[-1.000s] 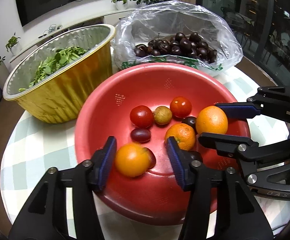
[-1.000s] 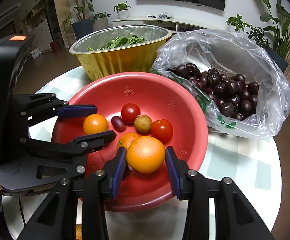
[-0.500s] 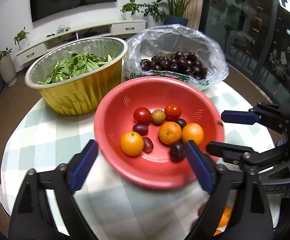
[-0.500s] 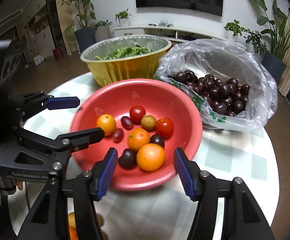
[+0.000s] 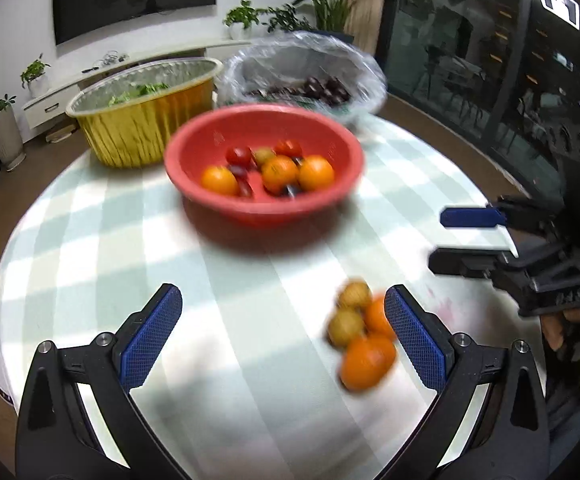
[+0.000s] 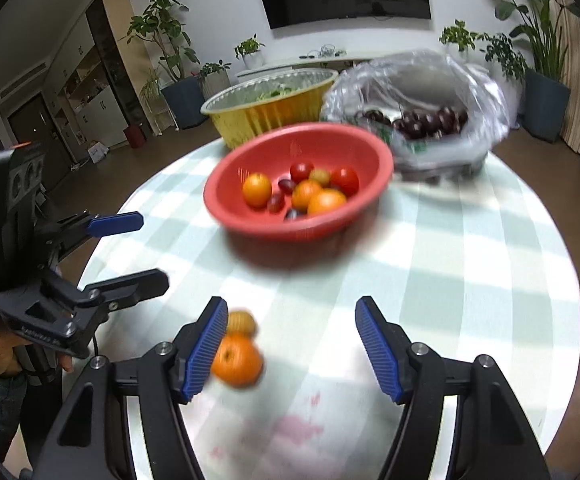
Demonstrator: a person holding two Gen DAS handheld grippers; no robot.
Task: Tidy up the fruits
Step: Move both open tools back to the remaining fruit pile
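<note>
Partly sorted, by my read: red bowl (image 5: 177, 160) at 12 o'clock on the bench (image 5: 89, 240) holds three oranges, two tomatoes, one longan and several dark grapes, while two oranges (image 5: 368, 360) and two longans (image 5: 346, 326) wait at 3 o'clock; left gripper (image 5: 281, 336) and right gripper (image 6: 290, 344) fingers spread wide, empty.

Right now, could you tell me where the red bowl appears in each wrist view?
Left wrist: the red bowl sits upper centre, beyond the open fingers.
Right wrist: the red bowl sits centre, slightly above the middle.
Shared landmark: the gold foil tub stands behind it, to its left.
</note>
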